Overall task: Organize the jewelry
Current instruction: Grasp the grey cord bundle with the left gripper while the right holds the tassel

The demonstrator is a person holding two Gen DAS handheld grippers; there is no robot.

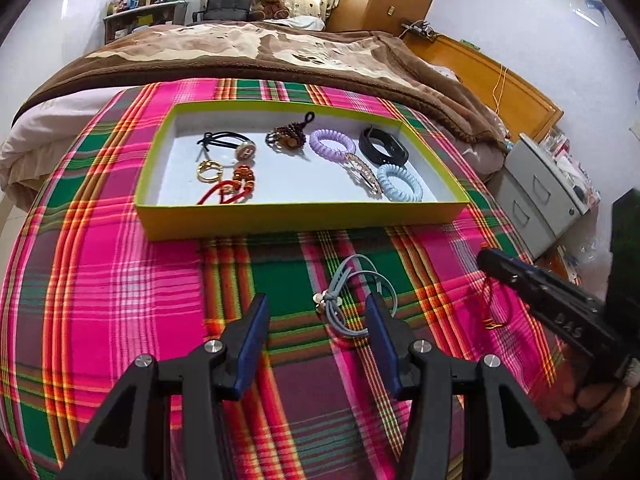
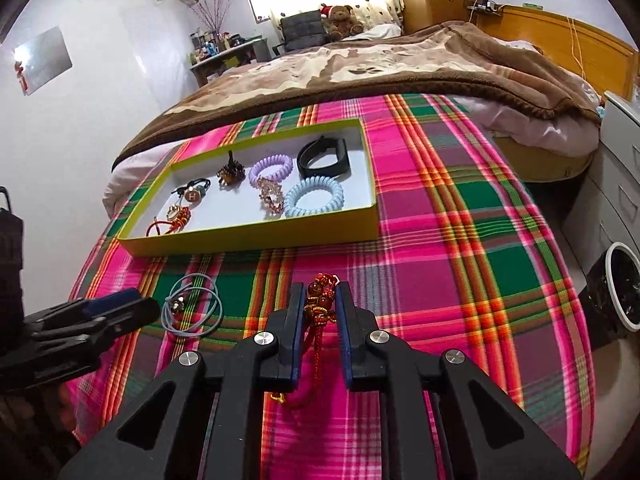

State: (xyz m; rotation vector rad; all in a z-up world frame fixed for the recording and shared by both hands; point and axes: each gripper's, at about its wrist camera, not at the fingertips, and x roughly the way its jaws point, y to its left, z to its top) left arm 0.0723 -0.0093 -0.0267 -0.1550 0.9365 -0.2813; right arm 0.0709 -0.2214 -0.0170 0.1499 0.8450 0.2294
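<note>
Right wrist view: the right gripper (image 2: pixel 319 304) clamps a red beaded knot charm (image 2: pixel 320 300) just above the plaid cloth (image 2: pixel 460 240).
Its cords hang down between the pads and the lower end slips out of sight behind the black frame. Over on the left wrist view, the left gripper (image 1: pixel 317 312) has its fingers wide apart over a grey-blue hair tie (image 1: pixel 352 296) lying on the cloth; the right-hand pad covers part of its loops. Behind both sits the yellow-green tray (image 1: pixel 304 220), holding a lilac coil tie (image 1: pixel 329 145), pale blue coil tie (image 1: pixel 400 188), black band (image 1: pixel 383 145) and smaller pieces too tangled to name. Motion blur softens the cloth near the fingers.
</note>
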